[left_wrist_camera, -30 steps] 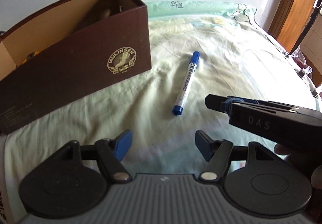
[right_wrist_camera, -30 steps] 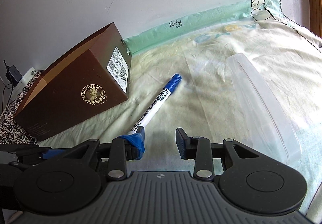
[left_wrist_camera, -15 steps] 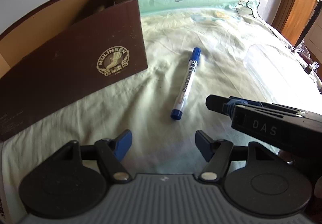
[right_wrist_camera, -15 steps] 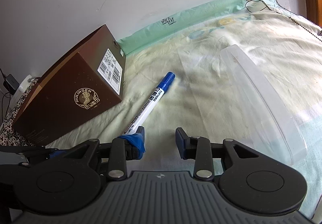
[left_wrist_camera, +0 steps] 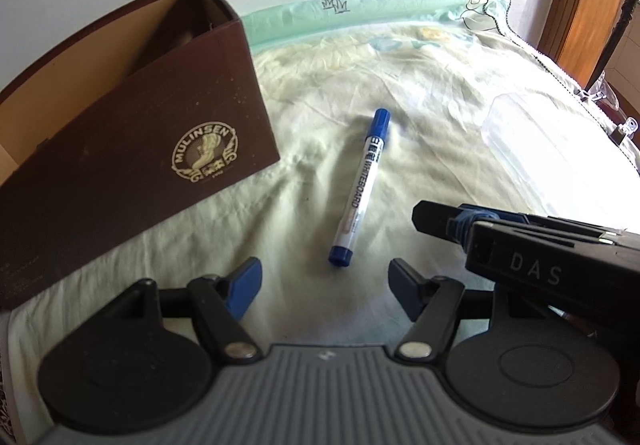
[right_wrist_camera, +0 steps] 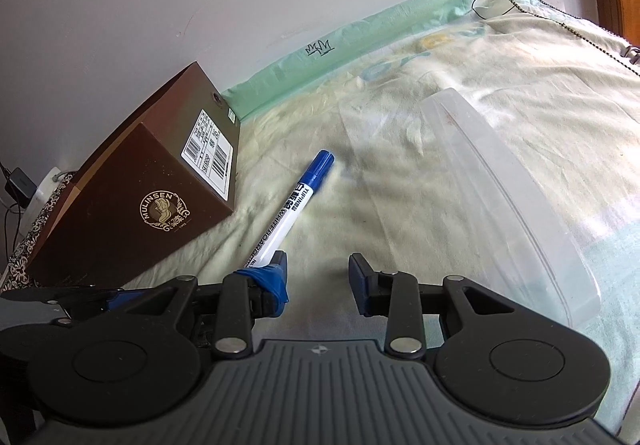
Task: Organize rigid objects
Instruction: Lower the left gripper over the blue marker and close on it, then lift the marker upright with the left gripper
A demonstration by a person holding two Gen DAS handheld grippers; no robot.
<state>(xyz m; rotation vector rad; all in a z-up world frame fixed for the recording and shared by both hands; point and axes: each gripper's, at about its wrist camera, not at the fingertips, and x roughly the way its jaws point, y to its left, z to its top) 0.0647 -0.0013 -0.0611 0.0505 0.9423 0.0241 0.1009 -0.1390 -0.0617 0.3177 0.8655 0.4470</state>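
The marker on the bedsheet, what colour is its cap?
Blue; the marker has a white barrel with blue ends, clearest in the left wrist view.

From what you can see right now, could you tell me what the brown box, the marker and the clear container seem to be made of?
Brown box: probably cardboard, matte brown outside, plain tan inside, with a printed gold logo. Marker: likely smooth plastic, a glossy white barrel with blue ends. Clear container: apparently thin transparent plastic, since the sheet shows through.

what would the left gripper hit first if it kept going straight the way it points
Probably the whiteboard marker: it lies on the bed sheet just ahead of the left gripper, in line with its open jaws. Depth is uncertain.
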